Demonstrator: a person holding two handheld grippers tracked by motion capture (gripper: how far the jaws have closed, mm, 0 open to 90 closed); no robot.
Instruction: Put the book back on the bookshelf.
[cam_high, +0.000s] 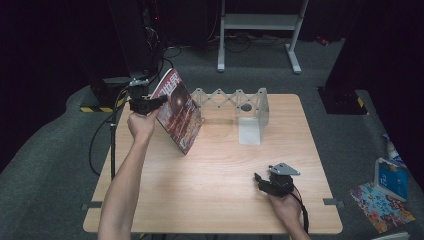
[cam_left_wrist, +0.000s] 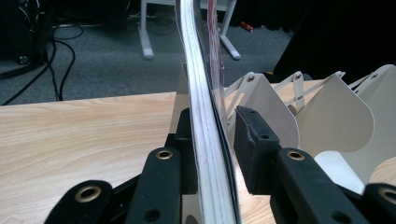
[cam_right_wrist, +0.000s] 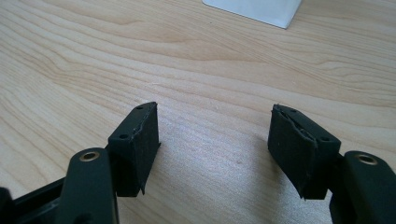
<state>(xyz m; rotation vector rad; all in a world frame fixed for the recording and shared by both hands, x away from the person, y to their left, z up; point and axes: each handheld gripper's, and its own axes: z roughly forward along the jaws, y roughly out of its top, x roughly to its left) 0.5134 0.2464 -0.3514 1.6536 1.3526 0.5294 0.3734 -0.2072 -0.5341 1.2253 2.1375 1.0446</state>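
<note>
the magazine stands on its lower edge on the bench, tilted, red cover facing out, just beside the near-left end of the white folding rack. that rack is our landmark: it stretches along the far side of the bench, its scissor links spread out, with a flat white plate lying on the wood at its right end.

left hand-held gripper is up at the magazine's top-left edge, on the side away from the rack. in the left gripper view the magazine runs edge-on between the jaws, pages and glossy cover showing; the left pad lies against the pages, while the right pad stands just off the cover with a sliver of gap. so a narrow spread, the magazine between the pads and no squeeze that i can see.

right hand-held gripper sits low on the bench, well apart from the rack, on its near side and a little right of it. its jaws stand wide in the right gripper view, pads over bare wood, nothing between them, a corner of the rack's white plate showing beyond.
</note>
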